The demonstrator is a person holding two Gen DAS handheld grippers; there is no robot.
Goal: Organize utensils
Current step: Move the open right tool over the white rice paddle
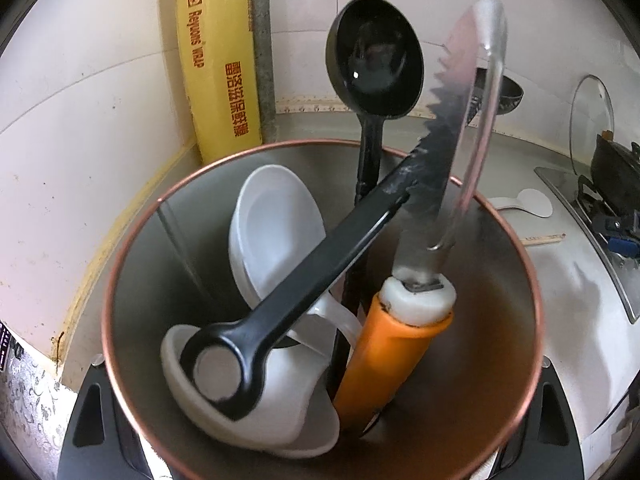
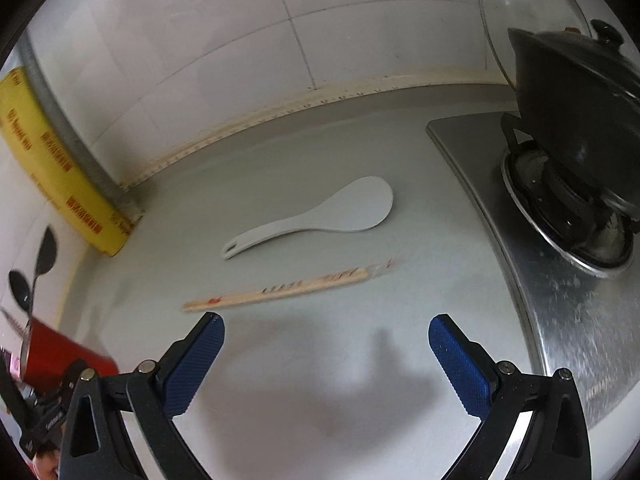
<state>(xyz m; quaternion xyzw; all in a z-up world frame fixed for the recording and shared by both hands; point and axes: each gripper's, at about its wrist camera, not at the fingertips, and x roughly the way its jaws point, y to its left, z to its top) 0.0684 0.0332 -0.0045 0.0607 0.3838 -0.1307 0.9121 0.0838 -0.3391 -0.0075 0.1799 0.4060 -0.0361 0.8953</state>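
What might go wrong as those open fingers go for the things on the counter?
The chopsticks lie flat and thin on the counter, so the right fingers could slip off them. The cup is already crowded, with a knife blade pointing up; another utensil dropped in could catch it or tip the cup.

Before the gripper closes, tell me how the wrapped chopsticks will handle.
The wrapped chopsticks look thin, light and stiff. Lying flat on the counter, they leave little to pinch. The clear wrapper may be slippery.

yellow wrap box point(image 1: 218, 76) printed "Reynolds WRAP" beside orange Chinese characters, red print on wrapped chopsticks point(image 2: 280, 290) unreadable
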